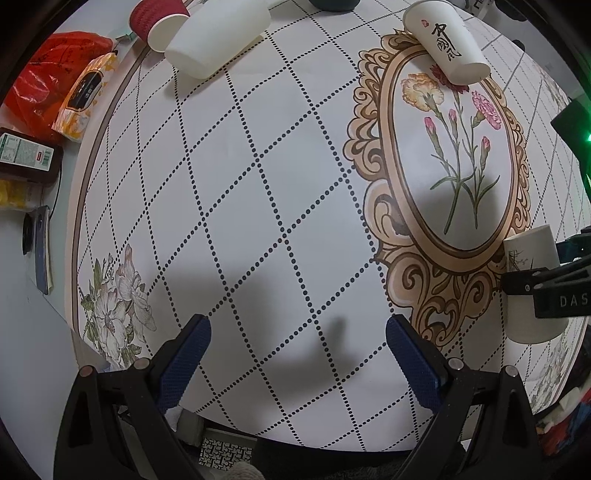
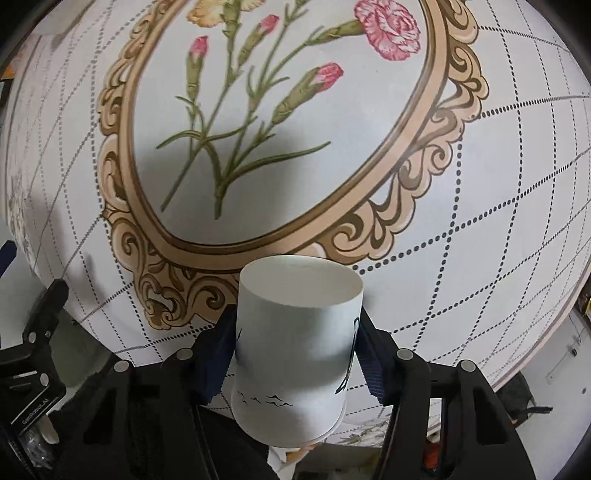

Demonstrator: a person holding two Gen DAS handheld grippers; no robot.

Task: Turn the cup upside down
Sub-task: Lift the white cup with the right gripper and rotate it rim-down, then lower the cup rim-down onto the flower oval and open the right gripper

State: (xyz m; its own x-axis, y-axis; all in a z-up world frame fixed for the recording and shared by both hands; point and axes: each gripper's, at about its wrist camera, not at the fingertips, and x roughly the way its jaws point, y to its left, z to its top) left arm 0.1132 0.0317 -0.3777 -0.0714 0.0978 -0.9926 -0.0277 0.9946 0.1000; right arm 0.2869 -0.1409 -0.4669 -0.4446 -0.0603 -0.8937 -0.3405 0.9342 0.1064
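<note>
Black fingers with blue pads made up the right gripper (image 2: 295, 350), and they squeezed the white paper cup (image 2: 295, 354) from both sides in the lower middle of the frame. The cup's long way ran up and down, with its flat bottom on top and its wide mouth below. It looked already turned over, above the flowered tablecloth (image 2: 480, 221). The left gripper (image 1: 297, 354) was open, held nothing, and was farther away.

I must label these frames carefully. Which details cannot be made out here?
- Held cup: right wrist view, its wide end is hidden behind the right gripper.
- Same cup, left wrist view: cut off by the right edge and the gripper.
- Dark object: left wrist view, cut by the top edge.
</note>
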